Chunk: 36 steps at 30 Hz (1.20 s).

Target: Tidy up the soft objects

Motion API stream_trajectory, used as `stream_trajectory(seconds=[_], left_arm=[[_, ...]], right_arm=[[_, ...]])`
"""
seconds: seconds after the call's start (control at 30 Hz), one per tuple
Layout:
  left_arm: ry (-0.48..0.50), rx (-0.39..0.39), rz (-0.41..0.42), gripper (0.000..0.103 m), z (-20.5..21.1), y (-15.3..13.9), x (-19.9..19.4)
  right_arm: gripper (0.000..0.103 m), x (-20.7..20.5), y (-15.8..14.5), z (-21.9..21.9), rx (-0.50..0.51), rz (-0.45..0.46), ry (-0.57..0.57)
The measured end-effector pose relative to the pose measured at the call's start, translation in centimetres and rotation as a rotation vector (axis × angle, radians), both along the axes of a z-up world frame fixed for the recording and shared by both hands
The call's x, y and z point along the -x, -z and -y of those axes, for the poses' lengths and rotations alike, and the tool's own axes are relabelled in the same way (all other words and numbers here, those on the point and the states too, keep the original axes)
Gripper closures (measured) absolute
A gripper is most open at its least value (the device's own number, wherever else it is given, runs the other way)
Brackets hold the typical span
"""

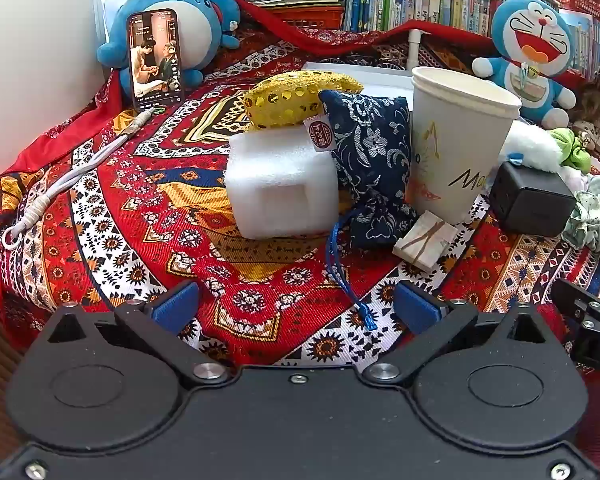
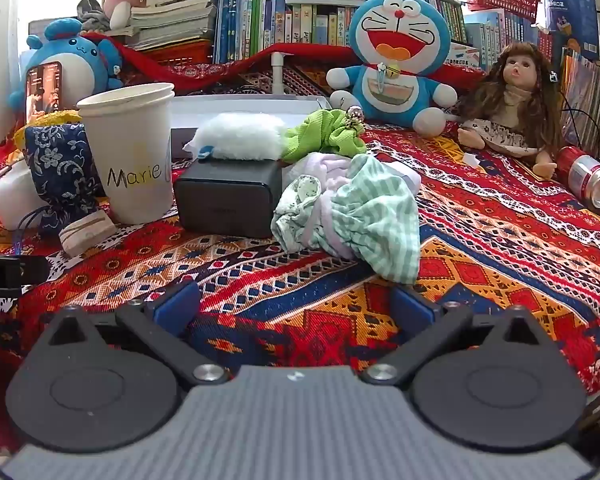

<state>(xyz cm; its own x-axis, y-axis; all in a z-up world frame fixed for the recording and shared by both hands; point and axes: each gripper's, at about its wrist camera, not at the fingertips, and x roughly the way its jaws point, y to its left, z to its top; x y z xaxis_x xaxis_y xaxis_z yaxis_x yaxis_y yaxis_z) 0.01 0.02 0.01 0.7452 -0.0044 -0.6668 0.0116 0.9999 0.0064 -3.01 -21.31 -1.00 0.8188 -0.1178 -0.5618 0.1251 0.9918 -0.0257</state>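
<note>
1. Striped green cloth heap (image 2: 352, 208): mid-table on the patterned cloth (image 2: 500, 240), touching the black box (image 2: 228, 196); approach low from the near edge.
2. Right gripper (image 2: 296, 300): spread wide, empty; pinch the nearest fold.
3. Left gripper (image 1: 296, 300): likewise spread, empty, facing the navy pouch (image 1: 368, 160).

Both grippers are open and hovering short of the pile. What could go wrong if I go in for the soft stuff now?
1. The navy pouch leans against the tall paper cup; pulling it could tip the cup.
2. Its blue cord trails toward the left gripper and may snag.
3. The striped green cloth is bunched with other fabric, so the right gripper might drag several pieces.
</note>
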Motion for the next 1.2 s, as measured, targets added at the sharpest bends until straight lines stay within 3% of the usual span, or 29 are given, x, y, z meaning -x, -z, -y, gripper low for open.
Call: stream_trajectory(seconds=[1.2], left_arm=[[-0.002,-0.007,0.018,0.0,0.05,0.0,0.09]], right_arm=[[0.0,0.03,0.08,0.01,0.0,0.008,-0.001]])
